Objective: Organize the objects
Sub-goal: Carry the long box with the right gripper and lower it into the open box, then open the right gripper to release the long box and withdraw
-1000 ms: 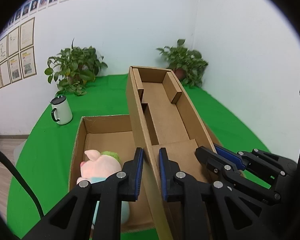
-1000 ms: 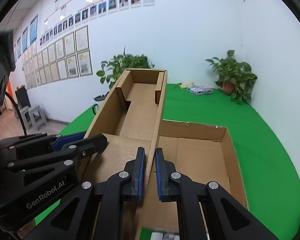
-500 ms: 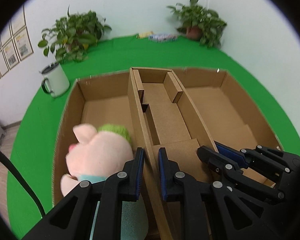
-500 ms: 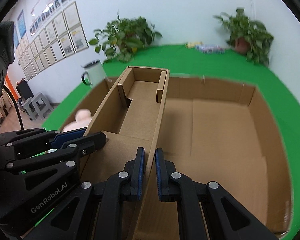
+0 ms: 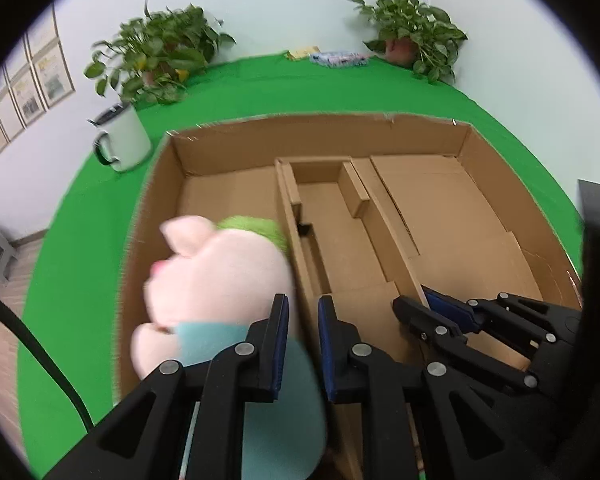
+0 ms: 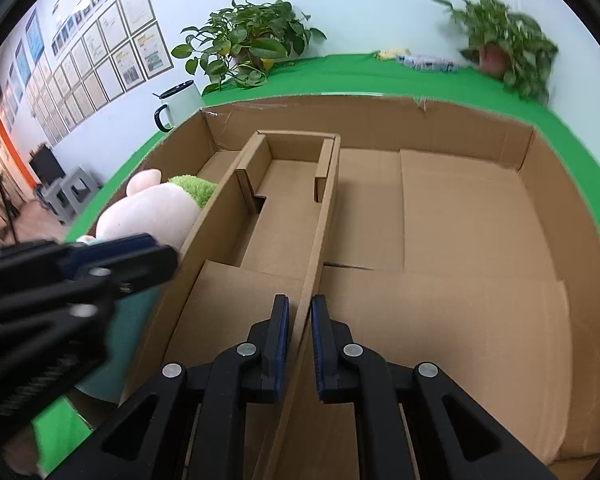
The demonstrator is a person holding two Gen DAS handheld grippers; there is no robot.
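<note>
Green cloth covers the desk (image 5: pixel 228 92) in the left wrist view, with white walls behind and a leafy plant (image 5: pixel 160 60) at eleven o'clock and a second plant (image 5: pixel 412 36) at one o'clock. At ten o'clock a white mug (image 5: pixel 124 140) stands on the cloth, beside the big cardboard box (image 5: pixel 320 128) that fills the middle. Inside that box sits a narrow cardboard insert (image 5: pixel 324 216), running from centre toward six o'clock. The left claw (image 5: pixel 303 344) is nearly pressed together, pinching the insert's left wall near its close end. Just to the nine o'clock side of that wall lies a pink plush pig (image 5: pixel 220 280) with a green tuft and a teal body, filling the left compartment and touching the claw's left finger. At four o'clock the right claw (image 5: pixel 426 306) pinches the insert's right wall.

From the right wrist, the same green desk (image 6: pixel 380 76) and white walls show, with framed papers (image 6: pixel 112 64) on the wall at ten o'clock and the mug (image 6: pixel 180 100) behind the box's (image 6: pixel 380 116) far corner. The right claw (image 6: pixel 300 344) sits at six o'clock, all but pressed together on the right wall of the insert (image 6: pixel 284 208). Bare cardboard floor lies toward three o'clock. At nine o'clock the left claw (image 6: pixel 156 256), blurred, is at the insert's left wall, with the pig (image 6: pixel 152 212) beyond it.
</note>
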